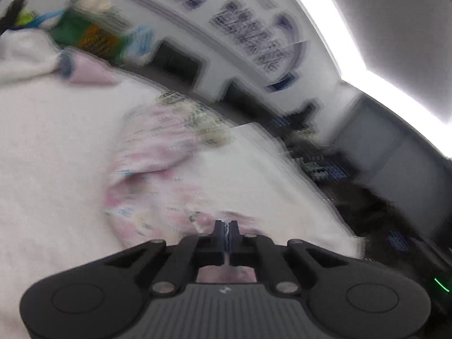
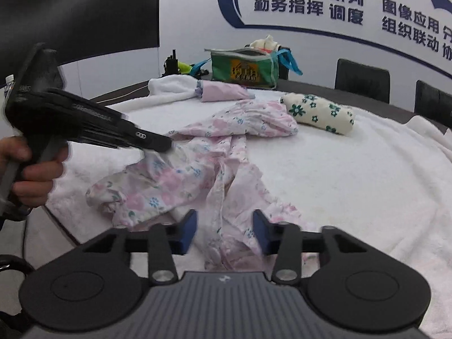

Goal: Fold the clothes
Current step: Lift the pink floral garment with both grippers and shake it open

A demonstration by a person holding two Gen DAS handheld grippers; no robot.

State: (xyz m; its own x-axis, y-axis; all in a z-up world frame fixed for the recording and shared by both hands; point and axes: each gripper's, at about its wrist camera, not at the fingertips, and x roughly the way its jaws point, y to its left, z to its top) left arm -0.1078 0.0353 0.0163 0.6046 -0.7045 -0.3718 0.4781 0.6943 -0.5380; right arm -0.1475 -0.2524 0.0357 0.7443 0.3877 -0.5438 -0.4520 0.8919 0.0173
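Lying crumpled on the white-covered tabletop (image 2: 353, 169), the garment (image 2: 197, 169) runs lengthwise away from the wide-open right tongs (image 2: 224, 230), which straddle its near end, while the closed left tongs (image 2: 166, 144) pinch its left edge.

White wall (image 2: 192, 28) with blue lettering (image 2: 308, 0), dark chairs (image 2: 363, 80), ceiling light strip (image 1: 353, 42)

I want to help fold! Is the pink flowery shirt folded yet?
Not yet. The pink flowery garment lies crumpled and spread out; the left gripper pinches one edge.
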